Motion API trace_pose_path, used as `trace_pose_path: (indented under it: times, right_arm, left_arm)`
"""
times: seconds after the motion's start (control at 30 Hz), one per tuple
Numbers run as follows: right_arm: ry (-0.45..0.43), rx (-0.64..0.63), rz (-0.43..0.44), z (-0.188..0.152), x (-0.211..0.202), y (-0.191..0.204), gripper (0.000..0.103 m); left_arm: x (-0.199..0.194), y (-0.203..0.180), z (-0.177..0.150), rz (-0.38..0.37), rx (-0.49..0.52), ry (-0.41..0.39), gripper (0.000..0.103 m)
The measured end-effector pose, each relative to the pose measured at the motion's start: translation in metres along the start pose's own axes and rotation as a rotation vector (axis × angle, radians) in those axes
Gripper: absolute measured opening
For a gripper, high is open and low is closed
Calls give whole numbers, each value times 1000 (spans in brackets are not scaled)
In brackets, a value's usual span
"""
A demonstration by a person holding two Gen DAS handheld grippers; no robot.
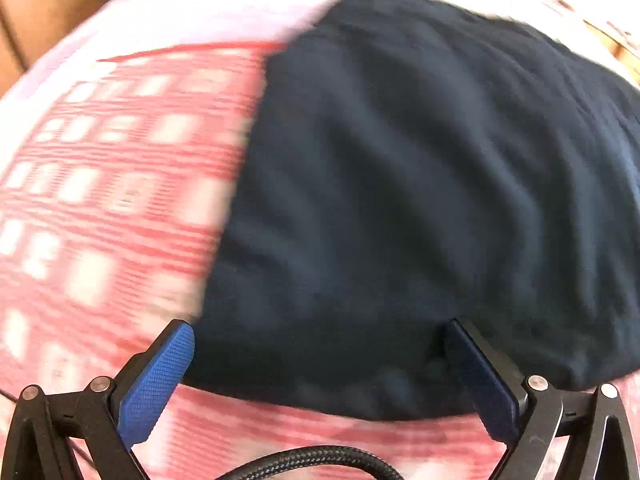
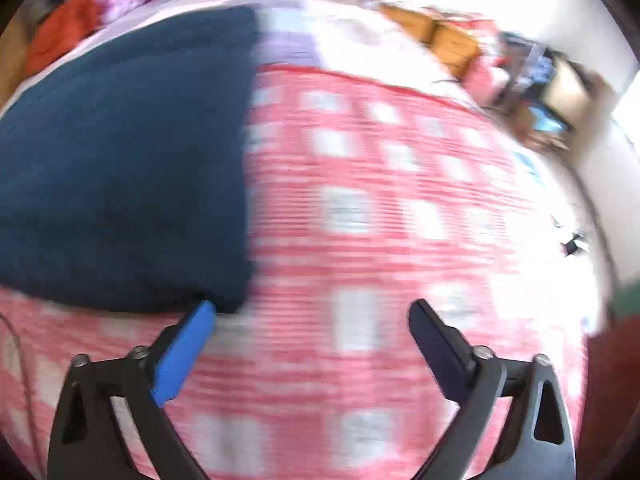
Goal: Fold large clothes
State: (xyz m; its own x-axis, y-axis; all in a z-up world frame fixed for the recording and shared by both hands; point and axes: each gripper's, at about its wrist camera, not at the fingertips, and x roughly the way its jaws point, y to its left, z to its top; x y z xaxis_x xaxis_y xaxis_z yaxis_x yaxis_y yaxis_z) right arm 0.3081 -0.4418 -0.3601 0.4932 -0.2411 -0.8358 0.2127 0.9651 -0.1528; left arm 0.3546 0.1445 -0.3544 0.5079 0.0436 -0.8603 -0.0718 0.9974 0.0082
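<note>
1. Red-and-white checked bedspread (image 2: 360,216) covers the bed under both grippers; both views are smeared by motion blur, and no writing or label can be read anywhere.
2. Left gripper (image 1: 320,330) has its jaws spread wide with nothing pinched between them. One blue pad (image 1: 156,384) shows on the left side of its view, the other is darker, on the right.
3. Navy cloth (image 1: 420,184) lies flat on the bedspread, folded into a rough rectangle with soft wrinkles. Its near edge shows between the left gripper's fingers, and whether a pad touches it cannot be told.
4. Right gripper (image 2: 312,308) is also wide apart and empty. Only checked bedspread shows between its fingers.
5. In the right view the cloth fills the left side, and its near right corner lies just beside the tip of the left blue pad (image 2: 182,356).
6. Beyond the cloth, a pale lilac sheet (image 1: 192,12) shows at the far end of the bed.
7. Further out are an orange fabric (image 2: 60,28), wooden furniture (image 2: 436,36) and blurred clutter along the right wall.
</note>
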Motion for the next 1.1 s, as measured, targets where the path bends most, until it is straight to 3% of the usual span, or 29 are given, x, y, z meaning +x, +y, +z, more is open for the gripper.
trace_pose_path:
  times: [0.07,0.13,0.17,0.23,0.3,0.37,0.47,0.53,0.63,0.77,0.87,0.97,1.03,1.1]
  right_arm:
    - [-107,-55,42,15,-20,20,95]
    - [-181,-140,140,41,-32,67,95]
    - [-196,-201,215,59,-34,104,95]
    - [-179,-295,315,94,-29,176,95]
    - [-128,-302,388,125,-17,231,95]
    - [-84,-283,428,153,0,262,95]
    - [-71,-327,359,177,18,287,96]
    - [-18,-347,315,182,42,285,96]
    - [-10,-284,288,194,74,229,96]
    - [17,-136,196,190,95,142,96]
    - [55,-27,197,177,97,92,96]
    - [27,6,162,169,85,71,96]
    - [-43,1,153,156,63,72,96]
    - [-124,-56,220,136,28,100,96]
  left_arm:
    - [-8,-10,18,-31,-11,-54,103]
    - [-11,-36,39,-88,9,-82,103]
    - [-9,-64,57,-150,29,-88,103]
    - [-2,-106,83,-234,58,-79,103]
    - [9,-139,108,-295,62,-46,103]
    - [26,-163,133,-317,41,1,103]
    - [48,-176,143,-231,79,51,103]
    - [67,-165,149,-148,113,70,103]
    - [79,-123,158,-102,102,54,103]
    - [99,-39,161,-12,-70,67,103]
    - [104,-13,154,-11,-112,81,103]
    - [93,10,140,-7,-200,75,103]
    - [73,7,129,-22,-222,25,102]
    - [45,-19,113,-83,-153,-40,102]
